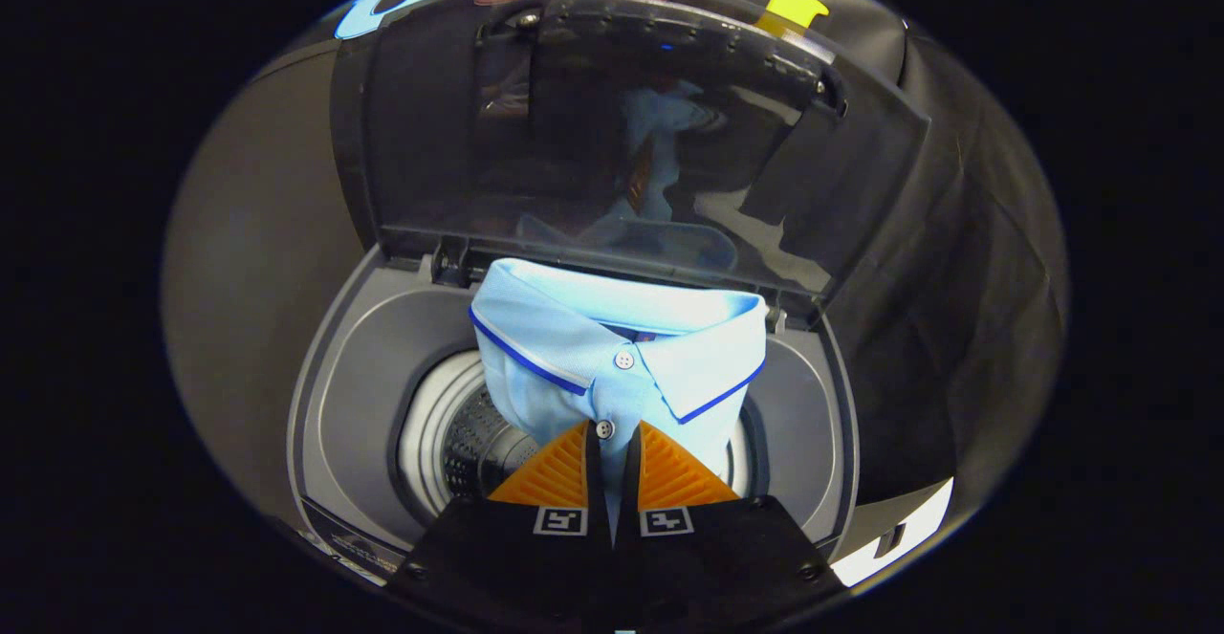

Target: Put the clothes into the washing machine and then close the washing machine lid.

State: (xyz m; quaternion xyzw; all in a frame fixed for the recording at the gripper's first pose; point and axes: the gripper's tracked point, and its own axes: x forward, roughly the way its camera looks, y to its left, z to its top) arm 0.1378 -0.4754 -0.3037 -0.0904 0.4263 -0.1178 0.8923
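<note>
Light-blue polo shirt (612, 366) is pinched at its button placket between the nearly closed fingers of the gripper (612, 443), hanging at 12 o'clock over the washing machine (354, 366) drum (469, 443). Beyond stands the raised lid (593, 137). No writing is legible.

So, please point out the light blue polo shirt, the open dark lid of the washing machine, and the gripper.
Light blue polo shirt (564, 342): gripper view, on its collar, above the drum.
Open dark lid (612, 137): gripper view, on its raised glossy panel.
Gripper (612, 443): gripper view, midway between fingertips pinching the shirt's placket.
</note>
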